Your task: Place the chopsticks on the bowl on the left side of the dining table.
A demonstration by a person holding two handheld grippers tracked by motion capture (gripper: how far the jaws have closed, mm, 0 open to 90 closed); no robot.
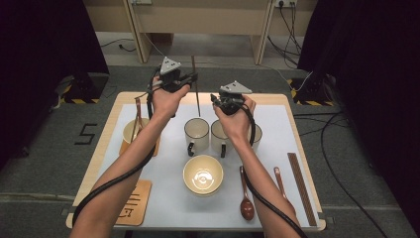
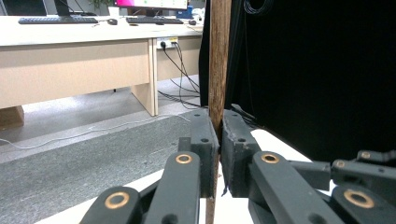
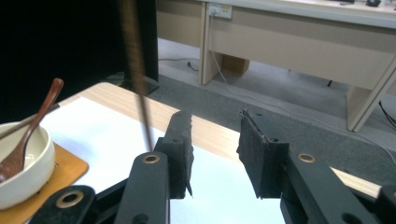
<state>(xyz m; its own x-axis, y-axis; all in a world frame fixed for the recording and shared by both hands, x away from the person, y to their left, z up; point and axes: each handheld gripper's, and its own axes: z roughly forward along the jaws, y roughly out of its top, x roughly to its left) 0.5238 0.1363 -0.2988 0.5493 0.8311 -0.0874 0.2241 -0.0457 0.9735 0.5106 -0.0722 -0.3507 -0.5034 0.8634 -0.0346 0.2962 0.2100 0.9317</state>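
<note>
While the left gripper (image 1: pixel 190 79) is raised above the far edge of the table (image 1: pixel 277 98), the chopstick (image 1: pixel 196 91) stands upright between its jaws, clamped at mid-length, with its lower end hanging over the white mat (image 1: pixel 163 173). In the left gripper view the two pads (image 2: pixel 205 140) press against the chopstick (image 2: pixel 218 60) from both sides. To its right, the right gripper (image 1: pixel 214 99) is held just beside the chopstick, jaws apart and gripping nothing; in the right gripper view the chopstick (image 3: pixel 135 60) passes outside the jaws, clear of the pads (image 3: pixel 182 144). On the table's left side a bowl (image 1: pixel 130 131) with a spoon (image 1: pixel 137 116) rests on a wooden coaster (image 1: pixel 124 148). Below the grippers stand two mugs (image 1: pixel 196 133), with an empty bowl (image 1: pixel 203 174) nearer the person. At the right lie two spoons (image 1: pixel 246 206) and a second chopstick (image 1: pixel 302 188).
</note>
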